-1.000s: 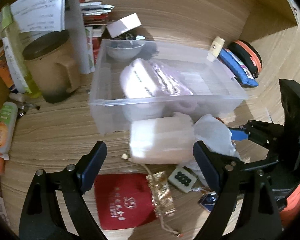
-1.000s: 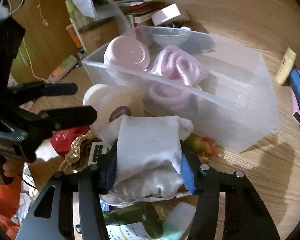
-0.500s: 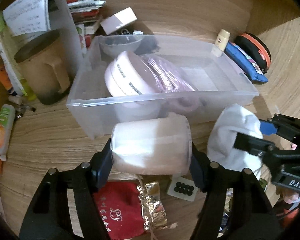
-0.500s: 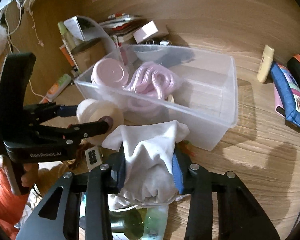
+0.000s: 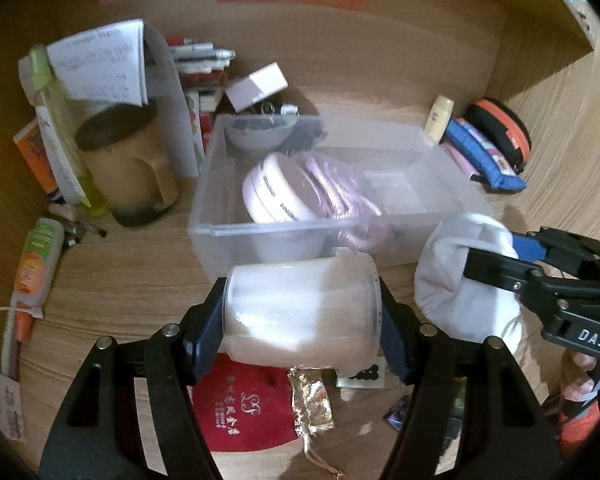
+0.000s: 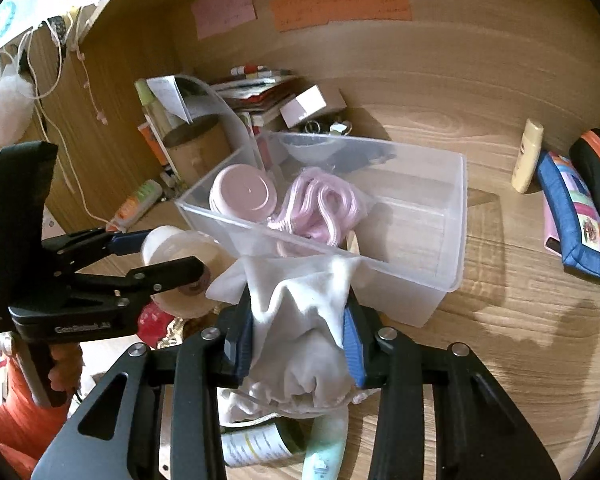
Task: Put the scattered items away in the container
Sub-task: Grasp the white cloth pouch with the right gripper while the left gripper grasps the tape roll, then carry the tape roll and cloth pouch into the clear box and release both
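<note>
Both grippers are loaded up: left gripper [image 5: 302, 314] is pinching a white jar [image 5: 300, 312] sideways, spread wide round its body, and right gripper [image 6: 298, 344] is squeezed narrow on a bunched white cloth pouch [image 6: 300, 332]. Both hang just in front of the clear plastic bin [image 5: 428, 184], which already holds a pink tub [image 6: 244, 194] and a coiled pink cord [image 6: 320, 208]. My worry: the jar looks smooth and could slide out, or the two could bump going over the near wall together.
</note>
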Demonstrator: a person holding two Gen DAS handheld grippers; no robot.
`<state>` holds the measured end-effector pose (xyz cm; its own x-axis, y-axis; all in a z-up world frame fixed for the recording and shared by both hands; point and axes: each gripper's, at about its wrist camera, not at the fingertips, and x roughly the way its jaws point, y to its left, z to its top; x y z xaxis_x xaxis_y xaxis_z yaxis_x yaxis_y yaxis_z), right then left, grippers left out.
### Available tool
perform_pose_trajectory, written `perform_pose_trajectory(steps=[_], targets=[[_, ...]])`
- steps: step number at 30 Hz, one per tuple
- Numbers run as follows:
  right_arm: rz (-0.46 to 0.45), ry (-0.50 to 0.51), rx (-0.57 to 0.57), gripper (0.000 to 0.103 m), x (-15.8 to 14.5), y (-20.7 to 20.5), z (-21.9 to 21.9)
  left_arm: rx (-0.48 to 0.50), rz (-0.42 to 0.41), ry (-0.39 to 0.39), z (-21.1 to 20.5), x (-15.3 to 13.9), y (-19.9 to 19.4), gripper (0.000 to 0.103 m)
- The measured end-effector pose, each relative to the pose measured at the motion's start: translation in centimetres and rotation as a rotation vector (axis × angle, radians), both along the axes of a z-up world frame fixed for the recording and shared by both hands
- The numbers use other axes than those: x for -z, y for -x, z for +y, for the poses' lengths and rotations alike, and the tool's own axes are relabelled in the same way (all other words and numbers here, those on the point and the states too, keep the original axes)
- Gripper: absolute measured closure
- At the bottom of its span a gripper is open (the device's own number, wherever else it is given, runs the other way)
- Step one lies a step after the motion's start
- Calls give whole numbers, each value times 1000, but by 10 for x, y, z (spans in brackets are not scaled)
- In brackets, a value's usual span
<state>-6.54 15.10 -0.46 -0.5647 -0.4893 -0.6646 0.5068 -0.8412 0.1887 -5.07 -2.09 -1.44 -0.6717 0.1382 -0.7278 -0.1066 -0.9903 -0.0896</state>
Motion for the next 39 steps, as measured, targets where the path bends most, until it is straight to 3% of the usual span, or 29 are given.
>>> perform_pose_trajectory(steps=[12, 29, 39], targets=[[139, 26, 39, 69, -44, -12, 6, -26, 85, -44, -13, -35, -13, 36], [159, 48, 107, 69, -57, 19, 17, -6, 162, -52, -3, -72, 5, 37], [133, 58, 110, 69, -54, 56, 12, -26, 164, -15, 0, -76, 38, 37]])
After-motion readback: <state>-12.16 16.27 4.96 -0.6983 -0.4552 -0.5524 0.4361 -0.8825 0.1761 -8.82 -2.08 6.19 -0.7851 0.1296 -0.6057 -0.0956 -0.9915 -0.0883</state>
